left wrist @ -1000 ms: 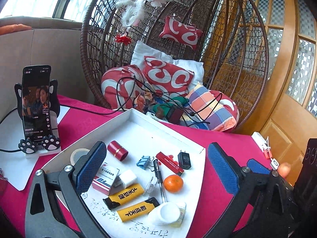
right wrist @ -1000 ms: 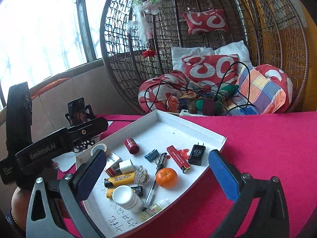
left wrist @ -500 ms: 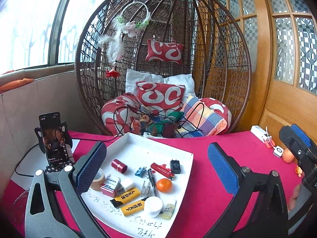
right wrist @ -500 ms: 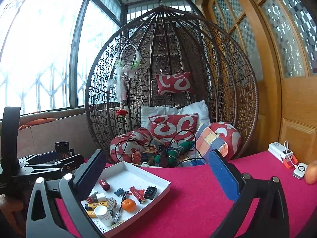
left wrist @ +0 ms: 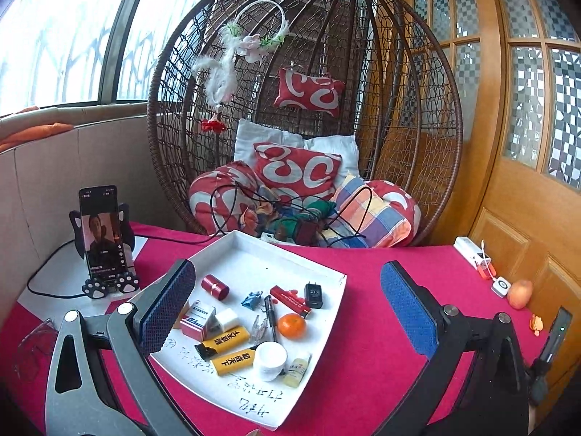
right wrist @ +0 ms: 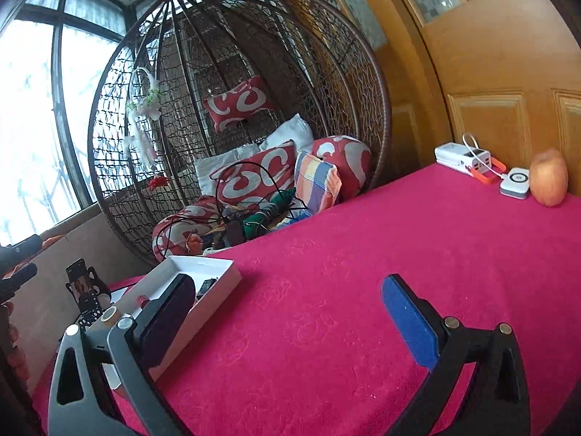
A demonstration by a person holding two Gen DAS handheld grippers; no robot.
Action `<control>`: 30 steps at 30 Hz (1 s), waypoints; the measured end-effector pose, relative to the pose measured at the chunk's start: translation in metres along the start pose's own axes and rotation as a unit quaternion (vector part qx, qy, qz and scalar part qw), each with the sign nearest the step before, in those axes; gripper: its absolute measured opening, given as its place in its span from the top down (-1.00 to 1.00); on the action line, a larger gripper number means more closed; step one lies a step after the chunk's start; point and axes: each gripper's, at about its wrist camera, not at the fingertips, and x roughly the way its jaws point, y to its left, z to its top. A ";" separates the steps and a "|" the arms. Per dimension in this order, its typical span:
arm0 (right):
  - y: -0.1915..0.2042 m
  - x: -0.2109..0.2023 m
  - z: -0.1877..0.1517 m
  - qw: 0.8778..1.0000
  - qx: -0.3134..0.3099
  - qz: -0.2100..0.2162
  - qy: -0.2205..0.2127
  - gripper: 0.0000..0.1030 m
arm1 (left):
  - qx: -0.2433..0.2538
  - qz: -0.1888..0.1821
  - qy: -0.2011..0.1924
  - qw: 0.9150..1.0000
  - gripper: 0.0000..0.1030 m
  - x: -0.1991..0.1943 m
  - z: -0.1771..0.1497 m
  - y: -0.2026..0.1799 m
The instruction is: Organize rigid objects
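On the magenta-covered worktop (left wrist: 363, 356) sits a shallow white cardboard tray (left wrist: 326, 319) holding the small rigid items: an orange mandarin (left wrist: 291, 325), two yellow lighters (left wrist: 222, 344), a red cylindrical cap (left wrist: 215, 287), a black plug adapter (left wrist: 313, 295) and a white round jar (left wrist: 269, 360). Above its near edge, the left gripper (left wrist: 287, 309) hangs released, jaws spread wide and empty. Right of the tray, the right gripper (right wrist: 287, 312) is likewise spread over bare cloth, grasping nothing.
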 end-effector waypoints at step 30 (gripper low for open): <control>-0.111 -0.032 0.059 0.991 0.013 -0.108 -0.082 -1.00 | 0.035 -0.035 0.046 0.998 -1.00 0.013 -0.029 -0.035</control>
